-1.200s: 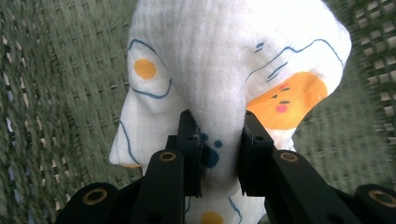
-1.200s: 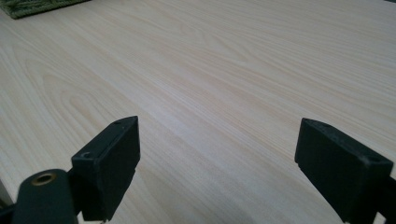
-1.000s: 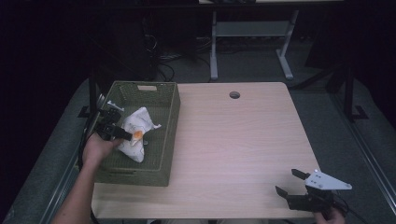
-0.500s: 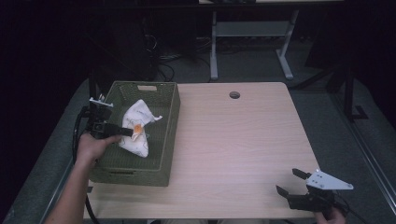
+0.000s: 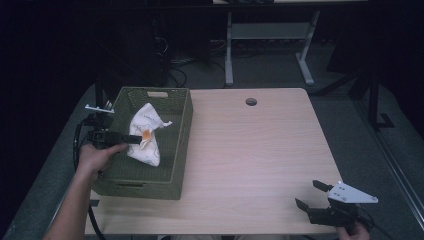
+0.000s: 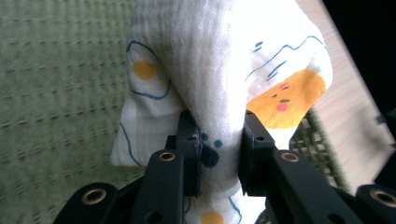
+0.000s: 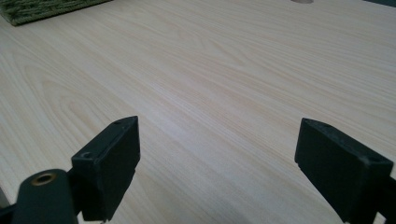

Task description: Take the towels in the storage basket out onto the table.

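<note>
My right claw (image 5: 311,195) is resting released, jaws wide apart, at the lower right of the tabletop (image 5: 250,150). My left claw (image 5: 136,139) is clenching the white printed cloth (image 5: 145,135) inside the green basket (image 5: 180,145) at the frame's left.

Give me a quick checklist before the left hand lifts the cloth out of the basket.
1. Left gripper shut on the white printed cloth: ok.
2. Cloth bunched between both fingers, not just an edge: ok.
3. Cloth clear of the green basket: not ok, its lower end hangs inside.
4. Cloth snagged on the weave: cannot tell.
5. Right gripper open, over bare table: ok.
</note>
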